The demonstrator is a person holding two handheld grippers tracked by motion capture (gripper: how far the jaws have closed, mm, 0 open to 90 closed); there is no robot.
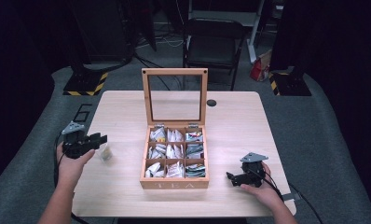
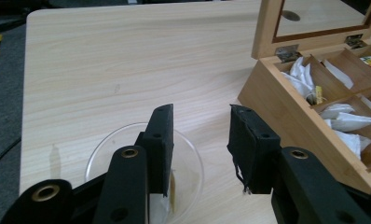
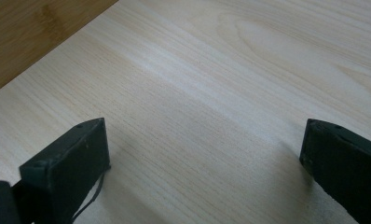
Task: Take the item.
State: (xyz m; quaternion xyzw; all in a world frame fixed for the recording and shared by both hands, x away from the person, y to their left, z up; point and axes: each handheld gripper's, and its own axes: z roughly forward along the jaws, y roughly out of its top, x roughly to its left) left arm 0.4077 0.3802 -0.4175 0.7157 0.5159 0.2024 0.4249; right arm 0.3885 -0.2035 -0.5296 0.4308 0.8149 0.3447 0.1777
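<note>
A wooden tea box (image 1: 174,183) stands mid-table with its glass lid (image 1: 175,97) raised; its compartments hold several tea bags (image 1: 174,150). Left of it sits a clear glass cup (image 1: 105,154) with a tea bag inside. My left gripper (image 1: 99,139) hovers just above and behind the cup, open and holding nothing. In the left gripper view, the cup (image 2: 104,149) lies under the left jaw, a tea bag (image 2: 158,205) shows in it, and the box (image 2: 286,107) is to the right. My right gripper (image 1: 230,177) rests open by the box's front right corner.
The light wooden table (image 1: 239,126) has bare room left and right of the box. In the right gripper view, the gripper (image 3: 204,154) spans bare tabletop with the box wall (image 3: 30,37) at upper left. A black chair (image 1: 214,44) stands beyond the table.
</note>
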